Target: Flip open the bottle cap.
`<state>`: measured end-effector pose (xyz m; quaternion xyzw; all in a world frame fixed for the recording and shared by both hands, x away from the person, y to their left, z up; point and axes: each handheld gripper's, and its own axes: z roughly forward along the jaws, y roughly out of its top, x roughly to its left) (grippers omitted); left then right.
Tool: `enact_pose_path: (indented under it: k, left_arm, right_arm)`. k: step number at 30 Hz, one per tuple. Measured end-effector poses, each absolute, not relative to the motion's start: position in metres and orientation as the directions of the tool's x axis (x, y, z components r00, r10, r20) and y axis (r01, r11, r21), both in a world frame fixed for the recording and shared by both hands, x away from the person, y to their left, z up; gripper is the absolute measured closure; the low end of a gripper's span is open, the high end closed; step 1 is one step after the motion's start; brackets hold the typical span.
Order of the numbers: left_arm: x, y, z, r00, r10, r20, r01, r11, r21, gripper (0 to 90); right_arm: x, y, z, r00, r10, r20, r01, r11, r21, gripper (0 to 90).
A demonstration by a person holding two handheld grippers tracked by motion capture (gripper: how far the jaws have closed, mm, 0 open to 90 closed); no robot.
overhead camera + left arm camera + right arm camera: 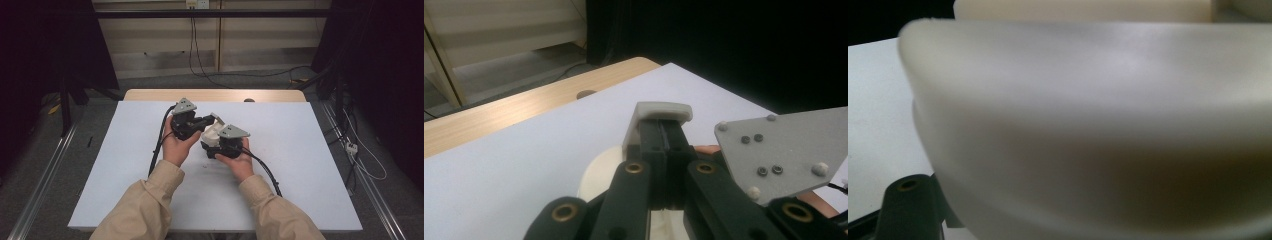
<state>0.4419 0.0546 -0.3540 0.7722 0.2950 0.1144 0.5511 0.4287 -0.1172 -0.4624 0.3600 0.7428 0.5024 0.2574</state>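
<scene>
A cream-white rounded object sits at the middle of the white table sheet, between both hands. My left gripper points right, and its jaws are shut on a flat white tab that rises from the object's round body. My right gripper is pressed against the near side of that object. In the right gripper view the smooth curved wall lies right against the camera and hides the jaw tips. One jaw link shows far out at the lower left, so the jaws stand wide around the body.
The white sheet lies on a wooden tabletop with a round hole at its far edge. Black cables trail from both grippers toward the person. Floor rails, loose cables and dark curtains surround the table.
</scene>
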Motion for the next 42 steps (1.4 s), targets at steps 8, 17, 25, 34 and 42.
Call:
enact_pose_path:
  k: [8,17,25,34,42]
  left_arm:
    - [0.445,0.051,-0.352,0.801,0.582,-0.143,0.328,-0.225,0.917,90.0]
    - [0.449,0.047,-0.351,0.800,0.582,-0.147,0.336,-0.231,0.913,90.0]
    - [0.454,0.043,-0.350,0.802,0.578,-0.148,0.337,-0.234,0.912,90.0]
    - [0.458,0.038,-0.347,0.807,0.573,-0.143,0.335,-0.245,0.910,90.0]
    - [0.460,0.035,-0.348,0.809,0.571,-0.142,0.335,-0.249,0.909,90.0]
  right_arm:
    - [0.429,-0.117,-0.462,-0.608,0.793,-0.021,0.275,0.236,0.932,18.5]
    - [0.429,-0.117,-0.462,-0.608,0.794,-0.020,0.276,0.235,0.932,18.5]
    - [0.429,-0.117,-0.462,-0.608,0.794,-0.020,0.277,0.235,0.932,18.6]
    - [0.429,-0.118,-0.462,-0.608,0.793,-0.021,0.276,0.236,0.932,18.5]
    - [0.429,-0.118,-0.462,-0.608,0.793,-0.020,0.276,0.235,0.932,18.5]
